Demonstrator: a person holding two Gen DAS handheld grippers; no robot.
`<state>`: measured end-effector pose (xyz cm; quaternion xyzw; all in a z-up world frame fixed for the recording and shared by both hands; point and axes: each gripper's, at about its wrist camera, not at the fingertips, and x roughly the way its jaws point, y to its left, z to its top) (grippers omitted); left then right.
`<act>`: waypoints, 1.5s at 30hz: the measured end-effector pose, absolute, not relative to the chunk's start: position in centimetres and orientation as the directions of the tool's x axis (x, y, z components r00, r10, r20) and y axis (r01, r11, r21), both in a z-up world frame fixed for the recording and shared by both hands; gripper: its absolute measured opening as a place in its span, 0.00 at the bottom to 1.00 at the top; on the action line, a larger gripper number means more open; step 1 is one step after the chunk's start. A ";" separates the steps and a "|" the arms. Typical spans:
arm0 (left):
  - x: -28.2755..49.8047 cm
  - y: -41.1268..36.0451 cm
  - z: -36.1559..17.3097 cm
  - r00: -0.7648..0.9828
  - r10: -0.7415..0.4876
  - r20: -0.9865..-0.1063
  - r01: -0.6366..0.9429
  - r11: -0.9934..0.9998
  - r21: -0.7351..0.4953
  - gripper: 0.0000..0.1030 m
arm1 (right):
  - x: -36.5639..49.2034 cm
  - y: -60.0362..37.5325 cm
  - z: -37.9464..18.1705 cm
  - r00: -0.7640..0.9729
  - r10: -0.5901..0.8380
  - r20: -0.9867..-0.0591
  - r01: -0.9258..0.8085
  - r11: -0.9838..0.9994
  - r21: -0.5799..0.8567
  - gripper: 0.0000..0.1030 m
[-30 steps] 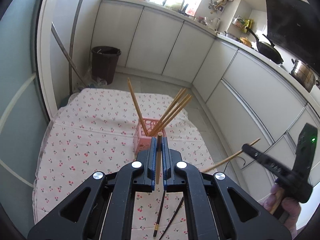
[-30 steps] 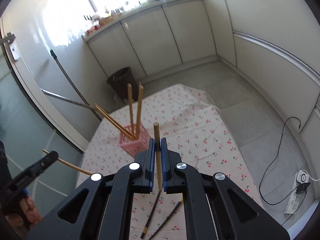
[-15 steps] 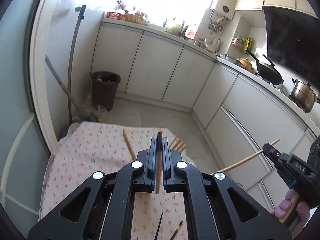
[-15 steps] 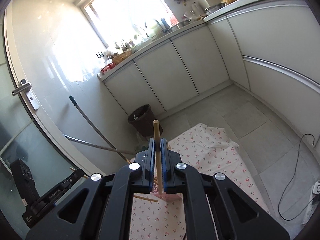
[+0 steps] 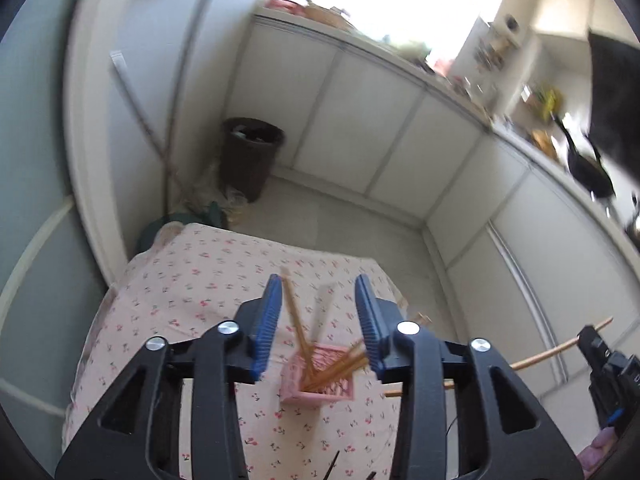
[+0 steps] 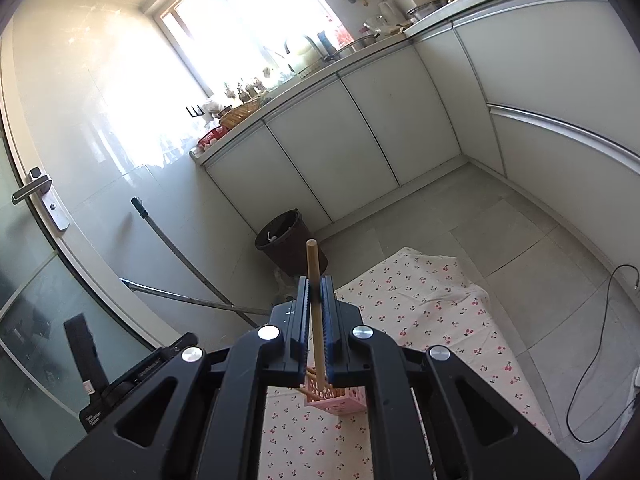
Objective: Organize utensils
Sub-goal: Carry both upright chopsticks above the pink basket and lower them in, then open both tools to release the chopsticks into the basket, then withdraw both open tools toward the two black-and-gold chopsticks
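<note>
1. Your left gripper (image 5: 320, 322) is spread wide with nothing between its blue pads (image 5: 266, 326); it hangs above the pink utensil basket (image 5: 318, 386).
2. That basket stands on the cherry-print tablecloth (image 5: 184, 292), away from its far edge (the left wrist view is blurred, so finer placement is hard to judge).
3. Several wooden chopsticks (image 5: 340, 366) lean in the basket, fanned toward its right side, and one more (image 5: 294, 318) slants up to the left, its top just beside your left pad.
4. Your right gripper (image 6: 316, 320) is clenched on a single wooden chopstick (image 6: 314, 276), held upright, its top clear above the fingertips and its lower end over the basket (image 6: 340, 400).
5. Two dark chopstick tips (image 5: 332, 468) show on the cloth at the near edge.
6. A brown waste bin (image 6: 286, 240) sits on the floor by the white cabinets (image 6: 360, 140), beyond the cloth's far edge.
</note>
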<state>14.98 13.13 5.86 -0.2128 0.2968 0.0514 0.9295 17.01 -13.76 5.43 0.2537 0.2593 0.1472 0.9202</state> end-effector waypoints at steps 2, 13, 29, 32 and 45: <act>14.1 14.2 6.0 0.818 -0.011 -0.575 -0.257 0.887 -0.383 0.40 | 17.1 -13.5 5.3 0.826 0.394 -0.404 -0.136 0.833 0.536 0.06; 11.5 16.4 3.7 0.782 -0.062 -0.621 -0.306 0.829 -0.468 0.47 | 19.8 -9.7 3.0 0.833 0.353 -0.426 -0.105 0.857 0.505 0.06; 9.9 11.7 5.5 0.824 -0.038 -0.565 -0.192 0.920 -0.341 0.51 | 17.6 -6.3 1.7 0.833 0.326 -0.447 -0.164 0.917 0.364 0.27; 9.3 10.4 5.5 0.827 -0.028 -0.562 -0.172 0.938 -0.300 0.57 | 16.1 -6.7 2.1 0.842 0.302 -0.448 -0.156 0.930 0.334 0.32; 7.1 7.5 2.9 0.814 0.001 -0.581 -0.155 0.964 -0.216 0.80 | 12.2 -7.9 -0.9 0.820 0.200 -0.536 -0.097 0.972 0.215 0.61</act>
